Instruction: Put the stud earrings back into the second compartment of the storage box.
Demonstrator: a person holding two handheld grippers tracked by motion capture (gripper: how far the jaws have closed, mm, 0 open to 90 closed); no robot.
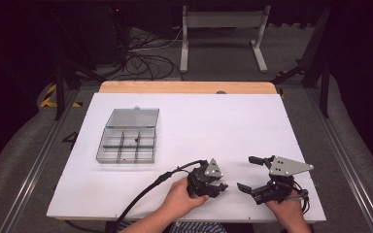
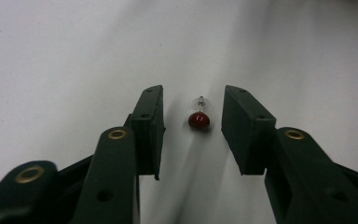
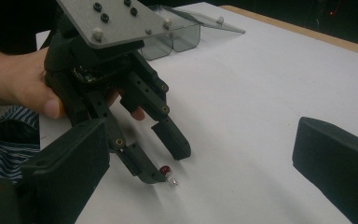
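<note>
A tiny red bead with a clear stub lies on the white table. My left gripper is open, tipped down over it, with one jaw on each side and a gap to both. In the right gripper view the same bead rests just off the left gripper's lower fingertip. In the high view a hand holds the left gripper near the front edge. My right gripper is wide open beside it, with nothing between its jaws, pointing left at the left gripper.
A clear grey compartment box with its lid laid open stands at the table's left, also seen as the box behind the left gripper. The white table top has a wooden strip at the far edge. A cable trails off the front.
</note>
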